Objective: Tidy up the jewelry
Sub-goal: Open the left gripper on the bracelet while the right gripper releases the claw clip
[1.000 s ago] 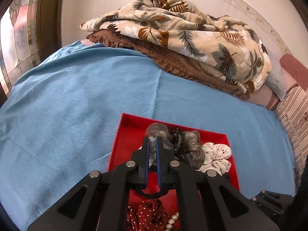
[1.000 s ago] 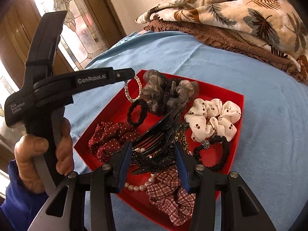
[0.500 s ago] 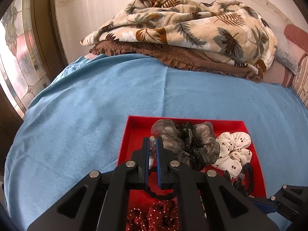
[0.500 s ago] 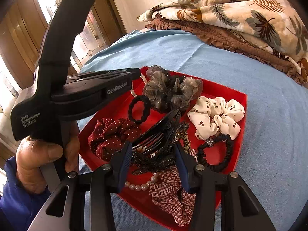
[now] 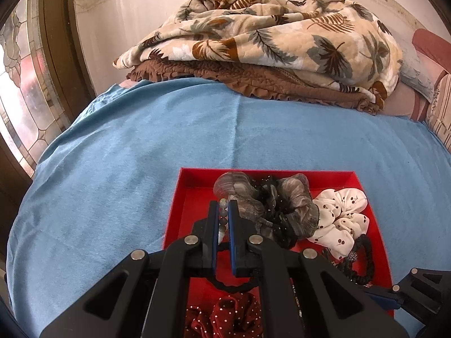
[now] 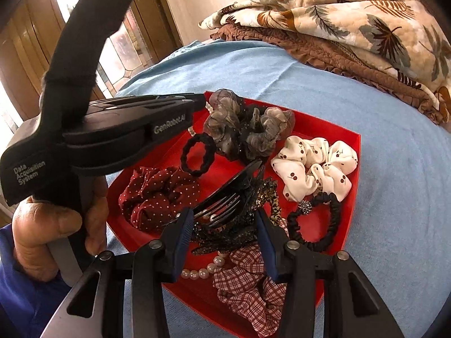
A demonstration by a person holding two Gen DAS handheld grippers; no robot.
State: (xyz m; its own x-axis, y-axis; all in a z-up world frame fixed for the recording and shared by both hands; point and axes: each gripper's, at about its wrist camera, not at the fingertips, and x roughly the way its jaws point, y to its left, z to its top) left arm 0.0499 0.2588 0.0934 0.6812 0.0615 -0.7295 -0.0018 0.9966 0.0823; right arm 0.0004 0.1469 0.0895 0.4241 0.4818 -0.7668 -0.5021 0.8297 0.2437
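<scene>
Left gripper (image 5: pixel 223 207) is clamped on a bead string (image 5: pixel 223 211), beads visible between its tips, over the far-left part of the red tray (image 5: pixel 180 197). Grey scrunchie (image 5: pixel 253 202) sits just right of the tips, white scrunchie (image 5: pixel 338 219) further right. Right gripper (image 6: pixel 225 225) is spread wide, holding nothing, low over the tray's near side; black claw clip (image 6: pixel 231 194) lies between its fingers, pearl strand (image 6: pixel 200 271) and plaid scrunchie (image 6: pixel 248 287) just below.
</scene>
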